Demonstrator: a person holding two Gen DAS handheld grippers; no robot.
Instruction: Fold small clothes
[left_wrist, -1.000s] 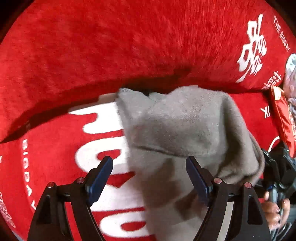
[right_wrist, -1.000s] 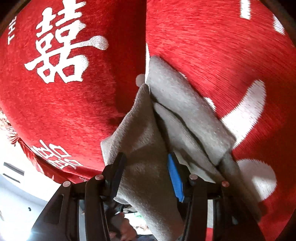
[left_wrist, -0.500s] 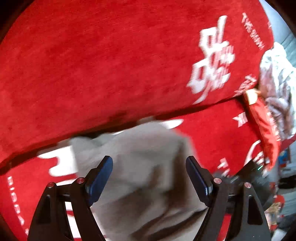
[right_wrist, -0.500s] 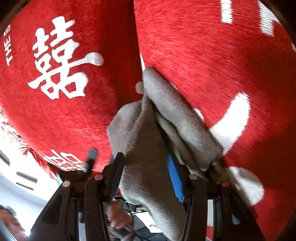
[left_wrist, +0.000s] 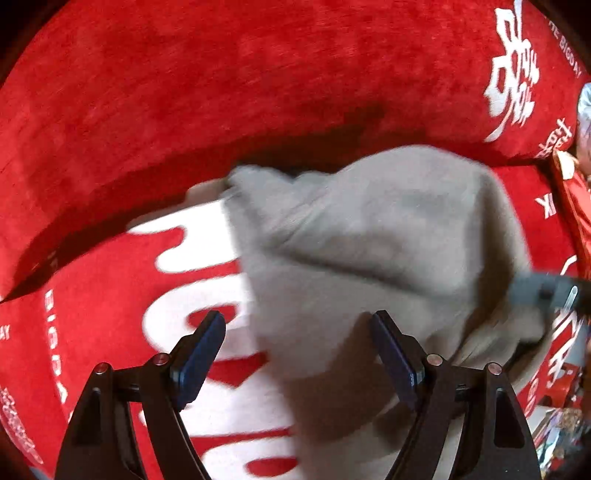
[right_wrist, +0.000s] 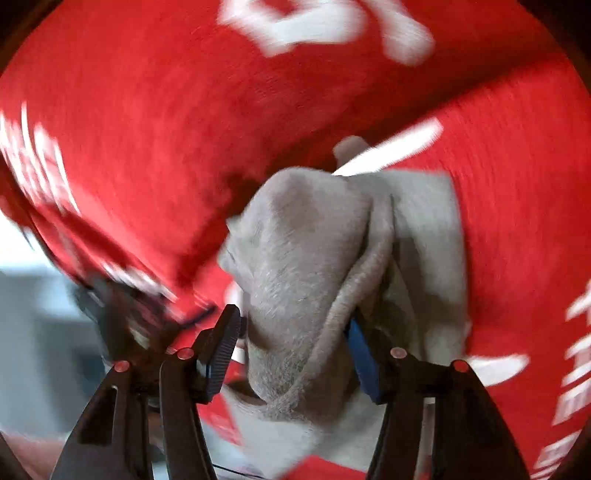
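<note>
A home, likely: a red plush blanket (left_wrist: 258, 92) with white wedding characters (left_wrist: 513, 70).

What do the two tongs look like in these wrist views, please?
Both tongs, left and right, have black angular arms with small red-capped round fasteners. Their fingers carry flat blue pads; on the right tongs one pad is brighter blue, and the other finger's outer face is ribbed black. No cables or sleeves show clearly.

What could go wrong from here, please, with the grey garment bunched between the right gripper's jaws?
The right gripper has just been opening with the grey garment bunched between its jaws, so the fold may slump or spring open on the red blanket. The left gripper stands open above the cloth and may snag it.
</note>
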